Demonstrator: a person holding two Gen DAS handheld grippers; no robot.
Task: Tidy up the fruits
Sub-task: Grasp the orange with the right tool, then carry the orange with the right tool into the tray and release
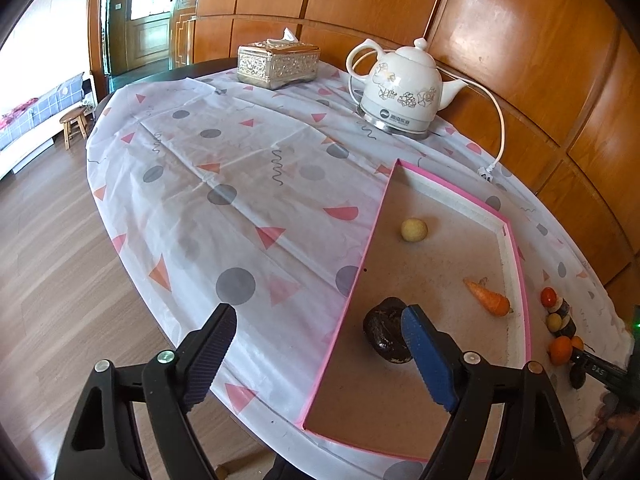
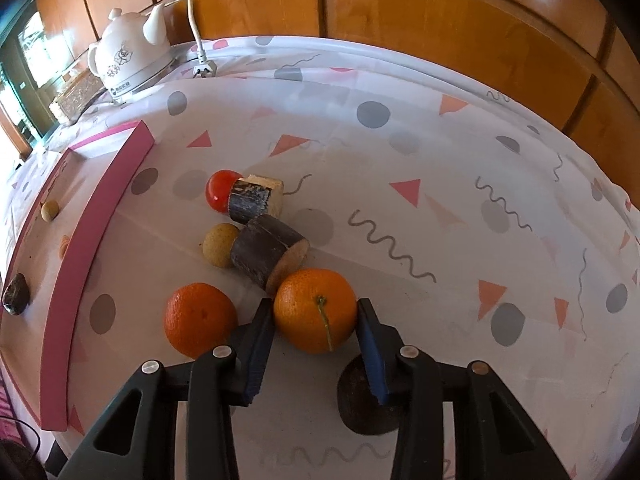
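In the right wrist view my right gripper (image 2: 315, 305) has a pad against each side of a stemmed orange (image 2: 316, 320) that rests on the patterned cloth. A second orange (image 2: 200, 320) lies just to its left. Beyond them are two dark cane pieces (image 2: 268, 256), a red tomato (image 2: 218, 194) and a tan round fruit (image 2: 218, 244). My left gripper (image 1: 320, 310) is open over the pink-rimmed tray (image 1: 352, 280). Its blue right pad (image 1: 428, 360) is beside a dark fruit (image 1: 384, 336) in the tray. A carrot (image 1: 490, 298) and a yellow ball (image 1: 414, 230) also lie inside.
A white kettle (image 1: 400, 88) with its cord and loose plug (image 1: 486, 172) stands at the back, with a silver tissue box (image 1: 278, 64) beside it. Another dark fruit (image 2: 356, 400) lies under my right gripper's finger. Wooden wall panels ring the table's far side.
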